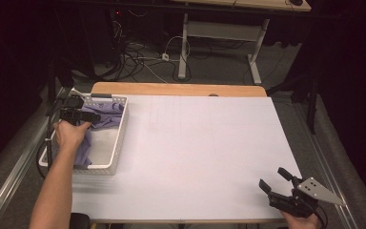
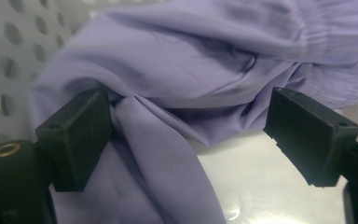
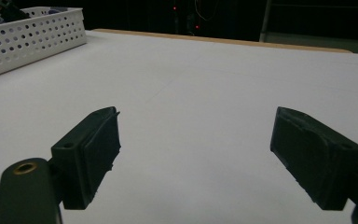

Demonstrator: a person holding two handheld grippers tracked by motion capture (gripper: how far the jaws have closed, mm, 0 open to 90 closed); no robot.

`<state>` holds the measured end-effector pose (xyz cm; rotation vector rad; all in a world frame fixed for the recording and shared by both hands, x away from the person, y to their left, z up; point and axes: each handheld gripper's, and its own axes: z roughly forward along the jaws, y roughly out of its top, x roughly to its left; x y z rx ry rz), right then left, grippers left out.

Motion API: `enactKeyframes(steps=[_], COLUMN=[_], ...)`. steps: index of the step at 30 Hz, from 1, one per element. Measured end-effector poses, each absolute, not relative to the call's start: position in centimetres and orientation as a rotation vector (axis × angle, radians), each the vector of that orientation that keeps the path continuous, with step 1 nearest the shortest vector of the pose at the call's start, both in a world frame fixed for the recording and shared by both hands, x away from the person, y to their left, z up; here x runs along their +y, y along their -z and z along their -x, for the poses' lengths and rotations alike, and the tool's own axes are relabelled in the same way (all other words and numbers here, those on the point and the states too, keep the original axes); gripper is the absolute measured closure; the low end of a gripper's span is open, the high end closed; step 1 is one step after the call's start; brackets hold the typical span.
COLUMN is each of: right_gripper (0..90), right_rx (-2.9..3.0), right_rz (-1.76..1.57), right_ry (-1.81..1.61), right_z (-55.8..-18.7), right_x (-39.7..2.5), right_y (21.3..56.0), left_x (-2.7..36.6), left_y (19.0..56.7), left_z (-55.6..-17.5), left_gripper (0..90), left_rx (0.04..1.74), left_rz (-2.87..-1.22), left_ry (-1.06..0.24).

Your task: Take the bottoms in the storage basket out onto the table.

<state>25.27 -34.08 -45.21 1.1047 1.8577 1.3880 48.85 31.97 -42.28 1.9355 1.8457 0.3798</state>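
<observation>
A crumpled lilac cloth [image 1: 106, 114] [image 2: 182, 74] lies inside a white perforated basket [image 1: 116, 148] at the table's left edge. My left gripper [image 1: 93, 116] [image 2: 186, 135] reaches down into the basket, open, its jaws wide apart on either side of a fold of the cloth; the left jaw touches the fabric. My right gripper [image 1: 272, 179] [image 3: 196, 158] rests near the front right corner of the table, open with nothing between its jaws, facing across the white tabletop [image 3: 205, 79].
The basket [image 3: 28, 37] stands far off at the left in the right gripper view. The table [image 1: 195, 138] carries a white sheet, with a wooden strip along its far edge. Cables and desk legs lie on the floor beyond.
</observation>
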Motion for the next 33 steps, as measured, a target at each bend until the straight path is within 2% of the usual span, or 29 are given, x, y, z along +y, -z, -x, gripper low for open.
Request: enactKeyframes(steps=[12, 13, 16, 21, 25, 29, 33], right_gripper=[16.6, 16.6, 16.6, 16.7, 16.7, 16.8, 17.0], right_rx=[1.861, 1.861, 1.863, 1.877, 1.892, 1.898, 1.912], right_rz=[-1.103, -1.103, -1.106, -1.095, -1.079, -1.076, -1.078], right_ry=[-1.385, -1.385, -1.386, -1.387, -1.387, -1.391, -1.389], right_z=[-25.3, -25.3, -25.3, -25.3, -25.3, -25.3, -25.3], right_x=[-34.0, -34.0, -34.0, -34.0, -33.8, -33.8, -33.8], right_y=[45.2, 45.2, 45.2, 45.2, 45.3, 45.3, 45.3], left_x=[31.4, 31.2, 30.9, 30.2, 29.9, 30.5, 30.5], left_y=[44.8, 45.0, 45.3, 45.0, 44.8, 44.6, 44.5], left_z=[-50.2, -50.2, -50.3, -50.3, -50.2, -50.1, -50.0], left_gripper=[15.4, 24.3, 25.5, 42.3, 59.7, 77.5, 82.0], left_rx=[1.927, 1.937, 1.952, 1.972, 1.971, 1.963, 1.961], left_rz=[-1.937, -1.95, -1.95, -1.974, -1.978, -1.962, -1.959], left_ry=[-0.279, -0.289, -0.288, -0.272, -0.247, -0.158, -0.137])
